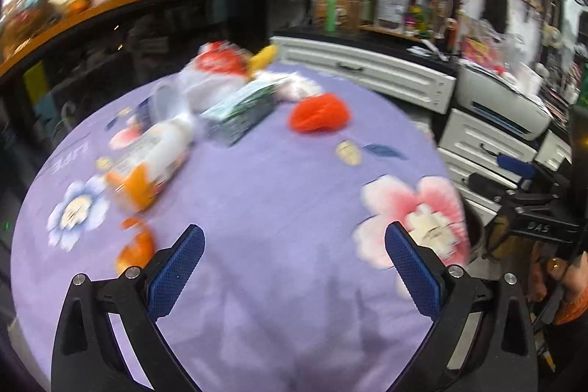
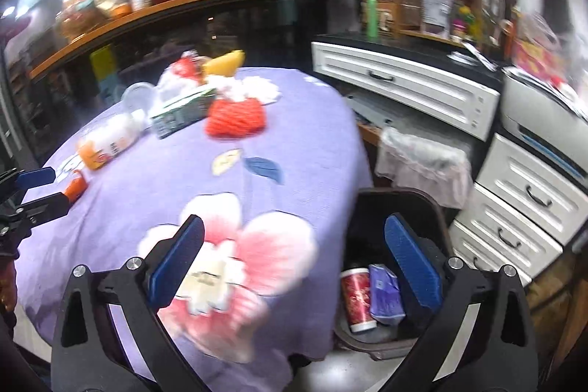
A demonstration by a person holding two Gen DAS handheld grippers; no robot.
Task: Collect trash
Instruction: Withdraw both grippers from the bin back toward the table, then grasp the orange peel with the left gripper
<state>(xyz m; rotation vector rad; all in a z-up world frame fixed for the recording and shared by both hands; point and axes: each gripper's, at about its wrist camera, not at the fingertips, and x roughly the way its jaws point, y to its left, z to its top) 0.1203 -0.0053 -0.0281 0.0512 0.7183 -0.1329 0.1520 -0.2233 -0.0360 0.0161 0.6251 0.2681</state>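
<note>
Hovering above a round table draped in a purple floral cloth, the left gripper has its blue-padded jaws spread wide with nothing between them. The right gripper is likewise spread and empty, hanging over the table's edge and partly over a dark bin on the floor just beside the table. A red cup and a purple packet already lie inside the bin.

The remaining trash sits in a cluster on the far side of the table from the bin. A white bottle with an orange cap lies on its side nearest the left gripper; it looks light, rigid and smooth, so it may slip, and a grip across the middle of its body seems safest. Beyond it lies a teal carton, probably light and crushable, best pinched across its narrow faces. Beside the carton rests a red crumpled wad, apparently soft and very light, easy to pinch anywhere. A clear plastic cup lies behind the bottle, likely thin and easily deformed, best taken at its rim. White crumpled tissue and a red-and-white wrapper sit farthest back, both seemingly soft. A small orange scrap lies on the cloth just beside the left gripper. Blur hides finer detail.
</note>
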